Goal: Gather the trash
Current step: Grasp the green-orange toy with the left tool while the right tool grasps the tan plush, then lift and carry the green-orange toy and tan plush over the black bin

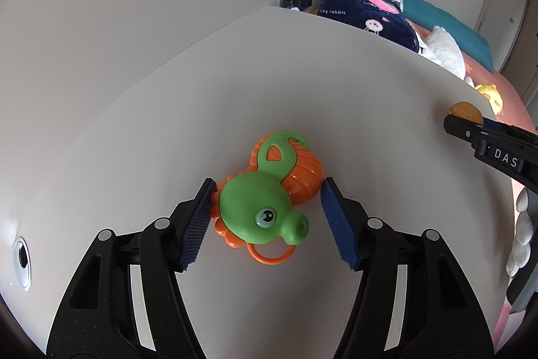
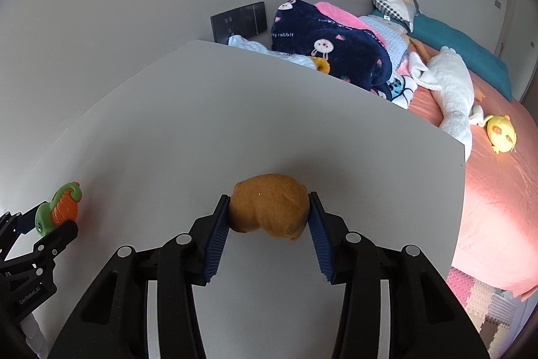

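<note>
While both grippers worked low over the pale table [image 1: 302,83], the scene stood thus:

Table: smooth, matte, light grey, with a round metal-rimmed hole [image 1: 22,261] near its left edge in the left wrist view.

Green toy [image 1: 265,204]: hard glossy plastic, a rounded green head with one painted eye and a snout, ribbed orange shell parts behind it, a looped green tail, and a thin orange ring [image 1: 270,253] at the near end. It lay flat on the table.

Left gripper [image 1: 269,207]: black frame, blue ribbed pads. Its jaws were spread around the toy; the left pad touched the toy's orange edge, and the right pad sat just at the ribbed shell. Whether it pressed there I cannot tell.

Orange lump [image 2: 269,206]: soft, fuzzy, rounded and slightly lobed, resting on the table near its right edge.

Right gripper [image 2: 269,214]: same build. Its jaws pinched the lump, one pad against each side.

Containers: none showed in either view.

Bed [image 2: 497,207]: salmon sheet, beside the table, carrying a navy fleece blanket [image 2: 336,52] printed with rabbits, a white plush animal [image 2: 450,93], a small yellow plush [image 2: 502,130], a teal cushion [image 2: 460,46] and a checked pillow [image 2: 395,0].

Wall: a dark socket panel [image 2: 238,21] behind the table.
</note>
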`<state>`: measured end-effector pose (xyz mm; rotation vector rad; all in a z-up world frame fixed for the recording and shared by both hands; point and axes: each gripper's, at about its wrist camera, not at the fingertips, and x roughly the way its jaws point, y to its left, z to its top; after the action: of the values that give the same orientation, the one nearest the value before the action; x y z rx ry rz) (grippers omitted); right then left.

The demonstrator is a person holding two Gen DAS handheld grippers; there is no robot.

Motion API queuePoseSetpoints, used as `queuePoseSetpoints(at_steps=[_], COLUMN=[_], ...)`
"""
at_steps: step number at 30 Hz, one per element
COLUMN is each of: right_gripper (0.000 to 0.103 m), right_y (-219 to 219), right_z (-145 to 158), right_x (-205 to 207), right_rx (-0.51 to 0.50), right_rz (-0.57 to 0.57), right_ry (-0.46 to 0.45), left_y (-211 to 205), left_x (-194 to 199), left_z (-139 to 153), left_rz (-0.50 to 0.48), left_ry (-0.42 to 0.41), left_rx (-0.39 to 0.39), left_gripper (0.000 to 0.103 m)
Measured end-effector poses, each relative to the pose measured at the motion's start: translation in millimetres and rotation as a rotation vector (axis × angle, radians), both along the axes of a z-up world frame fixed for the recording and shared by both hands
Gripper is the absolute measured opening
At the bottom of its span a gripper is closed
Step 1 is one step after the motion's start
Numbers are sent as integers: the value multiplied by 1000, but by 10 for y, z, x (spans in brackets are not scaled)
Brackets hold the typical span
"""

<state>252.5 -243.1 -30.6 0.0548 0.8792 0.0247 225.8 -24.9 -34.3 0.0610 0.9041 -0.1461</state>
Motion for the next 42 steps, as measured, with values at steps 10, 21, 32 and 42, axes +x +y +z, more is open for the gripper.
queuePoseSetpoints(at_steps=[10,21,32,42], right_gripper=[47,47,47,47], right_y=[-67,-295,-567,-768], right_z=[289,470,561,691], right_x=[-342,-811,-1309,-1679], right_rx=[35,52,70,87], right_rz=[17,12,-16,-42], right_ry=[-29,-48,-68,-102], left_y=[-110,-380,-704,-957], left_x=[-283,-646,-1020,-1293], left_z=[266,442,575,657], left_rz=[-15,-55,-106,-150], left_ry=[-25,-41,-67,-82], left_rx=[-12,-28,-35,-35], left_gripper=[62,62,62,62])
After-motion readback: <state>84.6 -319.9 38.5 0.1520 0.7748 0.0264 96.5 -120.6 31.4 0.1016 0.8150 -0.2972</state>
